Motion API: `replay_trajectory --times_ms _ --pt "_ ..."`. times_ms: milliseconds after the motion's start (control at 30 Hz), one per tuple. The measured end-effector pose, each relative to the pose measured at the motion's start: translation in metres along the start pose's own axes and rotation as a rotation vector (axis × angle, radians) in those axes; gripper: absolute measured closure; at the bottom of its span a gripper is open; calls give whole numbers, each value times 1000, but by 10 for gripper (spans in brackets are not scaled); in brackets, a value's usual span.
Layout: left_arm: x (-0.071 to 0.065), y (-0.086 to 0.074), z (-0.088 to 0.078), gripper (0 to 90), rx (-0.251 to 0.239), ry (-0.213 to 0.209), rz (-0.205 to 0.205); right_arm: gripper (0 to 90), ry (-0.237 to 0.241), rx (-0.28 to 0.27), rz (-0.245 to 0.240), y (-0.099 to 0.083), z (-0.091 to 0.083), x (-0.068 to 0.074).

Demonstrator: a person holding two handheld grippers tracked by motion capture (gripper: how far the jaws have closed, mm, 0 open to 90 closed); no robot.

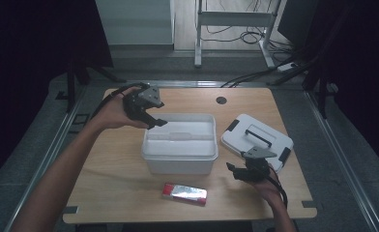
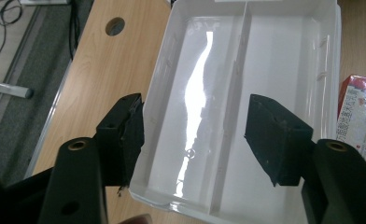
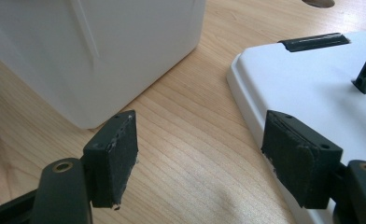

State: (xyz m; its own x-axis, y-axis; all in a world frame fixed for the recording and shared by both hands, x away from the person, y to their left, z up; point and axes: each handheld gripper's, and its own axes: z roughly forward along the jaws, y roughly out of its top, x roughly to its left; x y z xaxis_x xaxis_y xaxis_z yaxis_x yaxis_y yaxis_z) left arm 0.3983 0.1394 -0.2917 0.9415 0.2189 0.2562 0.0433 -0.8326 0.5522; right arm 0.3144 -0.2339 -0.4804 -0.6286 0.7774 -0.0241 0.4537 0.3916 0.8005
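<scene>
One white plastic box (image 1: 180, 145) sits open in the middle of the wooden table (image 1: 115, 159), a single divider wall splitting it into two compartments, both bare inside. The left gripper (image 1: 151, 116) hangs over the box's far left corner, tilted down into it, jaws spread wide with nothing between them; in the left gripper view one jaw stands outside the box's rim (image 2: 162, 60) and the other over the inside.

The right gripper (image 1: 238, 170) is held low at the near right, between the box and one white lid (image 1: 256, 140) that lies flat on the table to the right of the box. Its jaws are also wide apart and hold nothing; in the right gripper view they frame bare wood, with the box's outer wall (image 3: 106, 51) off one side and the lid's edge (image 3: 288, 79) just behind the other jaw. The lid carries a dark handle and dark clips at its edges.

One red and silver packet (image 1: 184, 193) lies flat near the front edge, just in front of the box, apart from both grippers. A round hole (image 1: 221, 100) pierces the tabletop behind the box.
</scene>
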Motion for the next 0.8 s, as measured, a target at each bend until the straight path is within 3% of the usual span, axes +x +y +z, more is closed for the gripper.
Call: replay_trajectory --times_ms 300,667,800 --pt "-3 7 16 419 54 -51 43 269 -8 11 3 -2 1 -2" --pt "-2 7 37 461 67 -112 38 276 0 19 7 -3 4 -1" --pt "-3 8 44 485 100 -122 43 276 0 20 6 -3 4 -2"
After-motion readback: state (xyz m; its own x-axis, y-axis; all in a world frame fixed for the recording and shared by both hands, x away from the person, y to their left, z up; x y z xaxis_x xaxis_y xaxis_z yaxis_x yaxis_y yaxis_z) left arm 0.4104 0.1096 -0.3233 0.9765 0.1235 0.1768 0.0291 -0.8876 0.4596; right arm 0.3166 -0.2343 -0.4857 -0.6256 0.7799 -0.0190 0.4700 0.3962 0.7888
